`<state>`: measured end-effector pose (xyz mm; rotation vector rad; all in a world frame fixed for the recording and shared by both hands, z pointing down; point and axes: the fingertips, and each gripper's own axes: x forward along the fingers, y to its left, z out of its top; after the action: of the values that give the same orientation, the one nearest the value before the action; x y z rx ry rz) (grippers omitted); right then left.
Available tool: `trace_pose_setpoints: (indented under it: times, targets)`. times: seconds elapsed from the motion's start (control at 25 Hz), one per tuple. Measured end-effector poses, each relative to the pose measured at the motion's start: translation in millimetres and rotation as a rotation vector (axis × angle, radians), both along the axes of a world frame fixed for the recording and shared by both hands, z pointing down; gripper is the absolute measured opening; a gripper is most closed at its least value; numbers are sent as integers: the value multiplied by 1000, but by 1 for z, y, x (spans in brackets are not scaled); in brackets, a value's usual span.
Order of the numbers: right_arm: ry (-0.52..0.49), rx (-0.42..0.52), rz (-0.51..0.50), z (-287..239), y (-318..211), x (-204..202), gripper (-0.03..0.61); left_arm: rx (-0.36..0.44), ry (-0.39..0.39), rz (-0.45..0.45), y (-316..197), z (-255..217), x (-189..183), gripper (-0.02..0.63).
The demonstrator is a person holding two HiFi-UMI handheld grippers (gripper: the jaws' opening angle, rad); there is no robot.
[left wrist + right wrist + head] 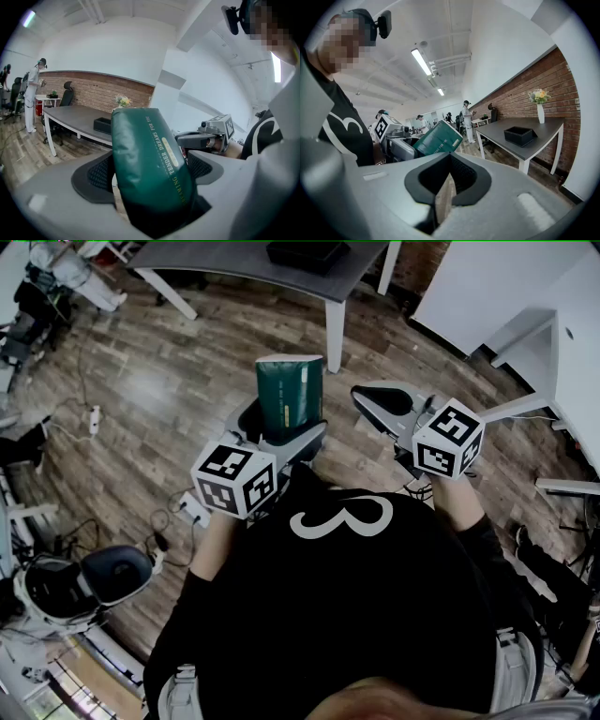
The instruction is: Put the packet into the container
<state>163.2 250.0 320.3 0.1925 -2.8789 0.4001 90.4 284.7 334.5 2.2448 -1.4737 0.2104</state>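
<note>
1. Left gripper (281, 432) is clamping the green packet (291, 395) across its broad faces. Its jaws are standing wide because the packet is bulky.
2. It's carrying the packet upright, top poking past the jaw tips. My guess: that's keeping the free end clear for lowering in.
3. The packet is hanging in the air in front of the person, above the wood floor (169, 381) and well apart from the container.
4. The black container (307, 253) is sitting open side up on the grey worktop (225, 259) ahead.
5. Right gripper (384, 401) is idling beside the left one, jaw tips touching and gripping nothing. It's probably waiting as a spare.
</note>
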Motion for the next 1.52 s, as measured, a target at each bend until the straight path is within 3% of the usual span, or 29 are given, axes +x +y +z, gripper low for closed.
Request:
trace_pose_setpoints:
  times: [0.44, 0.8, 1.04, 1.28, 1.52]
  targets:
    - [12, -14, 11, -4, -23, -21, 0, -1, 17, 25, -23, -7, -18, 479]
    - [5, -56, 77, 0, -44, -31, 2, -16, 13, 58, -38, -1, -28, 471]
    - [-3, -91, 107, 8, -68, -63, 2, -29, 12, 82, -62, 8, -61, 471]
    - [-5, -105, 141, 15, -96, -106, 2, 2, -63, 136, -89, 16, -107, 469]
    - [-18, -84, 186, 13, -129, -138, 2, 9, -41, 135, -132, 16, -144, 469]
